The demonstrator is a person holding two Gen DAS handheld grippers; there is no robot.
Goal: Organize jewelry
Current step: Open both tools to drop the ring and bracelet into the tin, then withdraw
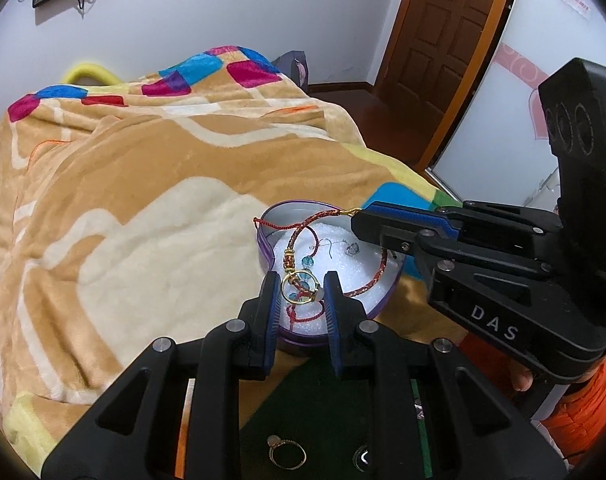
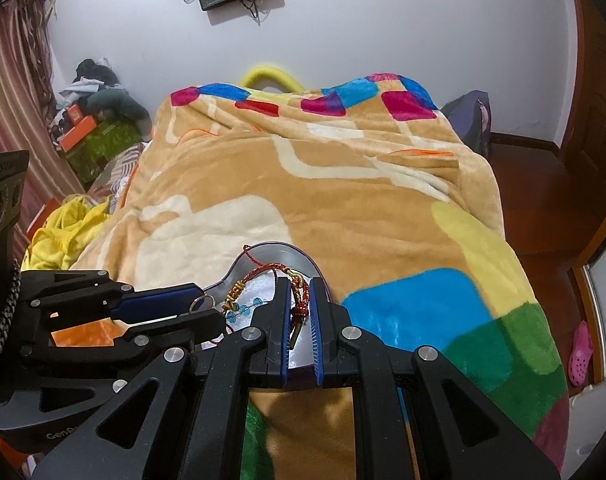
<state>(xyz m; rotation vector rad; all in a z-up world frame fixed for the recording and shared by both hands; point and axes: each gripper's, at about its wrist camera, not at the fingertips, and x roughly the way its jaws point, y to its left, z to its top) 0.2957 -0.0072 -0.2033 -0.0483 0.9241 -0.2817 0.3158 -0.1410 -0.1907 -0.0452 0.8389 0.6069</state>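
A round purple tin (image 1: 269, 222) lined with white foam sits on the blanket; it also shows in the right wrist view (image 2: 277, 249). My left gripper (image 1: 302, 282) is shut on a gold ring (image 1: 300, 287) over the foam; the ring also shows in the right wrist view (image 2: 202, 303). My right gripper (image 2: 300, 286) is shut on the end of a red and gold braided bracelet (image 2: 299, 306), which drapes into the tin (image 1: 303, 236). Blue bead earrings (image 1: 306, 262) and a clear piece (image 1: 353, 249) lie on the foam. Another ring (image 1: 287, 454) lies on a dark green cloth below.
A tan patterned blanket (image 1: 143, 200) covers the bed. A wooden door (image 1: 439, 40) and dark floor are at right. Yellow cloth (image 2: 63, 232) and boxes (image 2: 91, 140) lie at left. A pink shoe (image 2: 581, 352) is on the floor.
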